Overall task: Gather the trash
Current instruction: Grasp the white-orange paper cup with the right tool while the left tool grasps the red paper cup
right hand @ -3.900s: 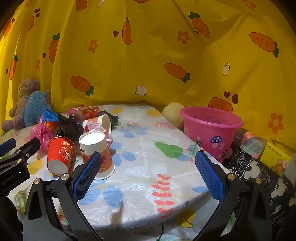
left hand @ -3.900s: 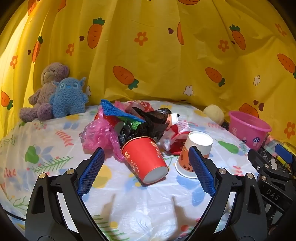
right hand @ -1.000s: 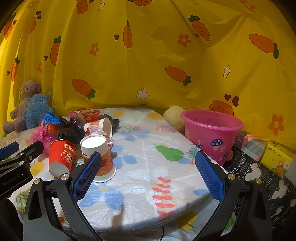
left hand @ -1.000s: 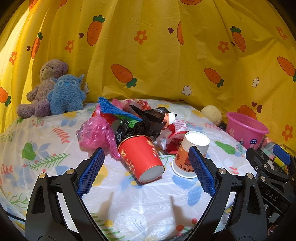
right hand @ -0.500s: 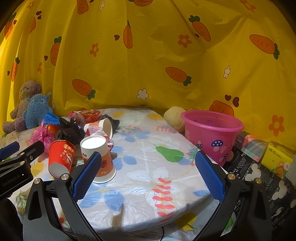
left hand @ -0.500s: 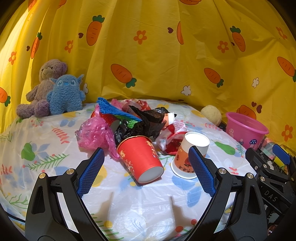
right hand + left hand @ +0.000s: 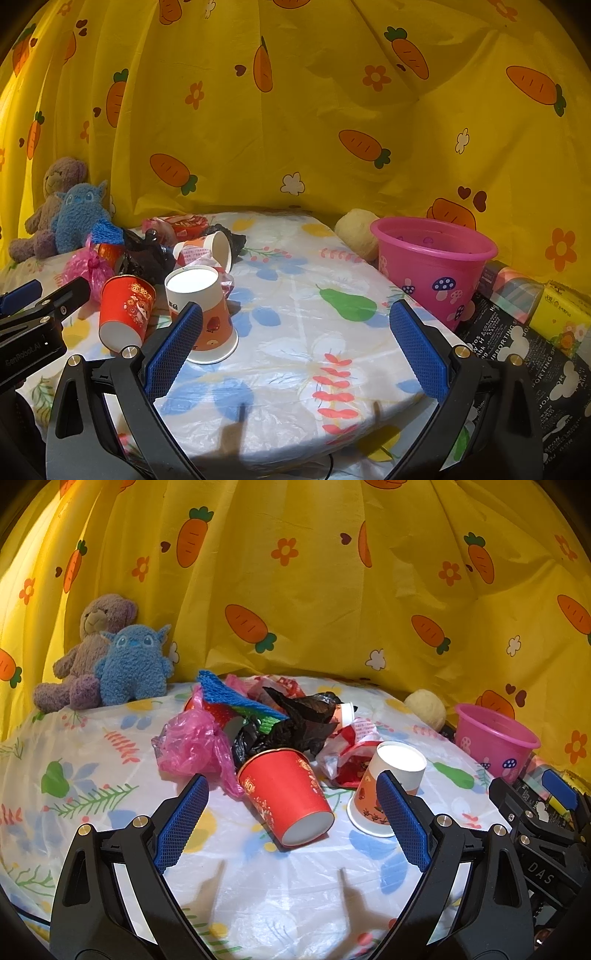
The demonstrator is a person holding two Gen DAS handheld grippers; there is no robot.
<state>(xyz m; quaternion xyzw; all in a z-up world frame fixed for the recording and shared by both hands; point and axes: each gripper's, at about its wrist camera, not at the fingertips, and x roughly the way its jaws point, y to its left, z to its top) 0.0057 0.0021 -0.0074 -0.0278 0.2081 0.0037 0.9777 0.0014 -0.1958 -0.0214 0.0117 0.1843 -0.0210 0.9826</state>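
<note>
A heap of trash lies mid-table: a red paper cup [image 7: 286, 797] on its side, an upturned white and orange cup [image 7: 389, 788], a pink plastic bag [image 7: 190, 744], a black bag [image 7: 291, 723], a blue net [image 7: 229, 696] and red wrappers [image 7: 352, 751]. My left gripper [image 7: 291, 825] hovers open just in front of the red cup, nothing between its fingers. My right gripper [image 7: 295, 349] is open too, over the table's near right part; the upturned cup [image 7: 201, 314] stands at its left finger. A pink bucket [image 7: 432, 264] sits at the right edge.
Two plush toys, a purple bear [image 7: 86, 648] and a blue monster [image 7: 135, 664], lean on the yellow carrot curtain [image 7: 332, 590] at the back left. A pale ball [image 7: 358, 230] rests beside the bucket. Printed boxes [image 7: 535, 325] lie to the right of the table [image 7: 314, 343].
Both views have drifted only slightly; the cups sit a touch lower left in the left wrist view than 3.9 s ago. Nothing was taken hold of or let go.
</note>
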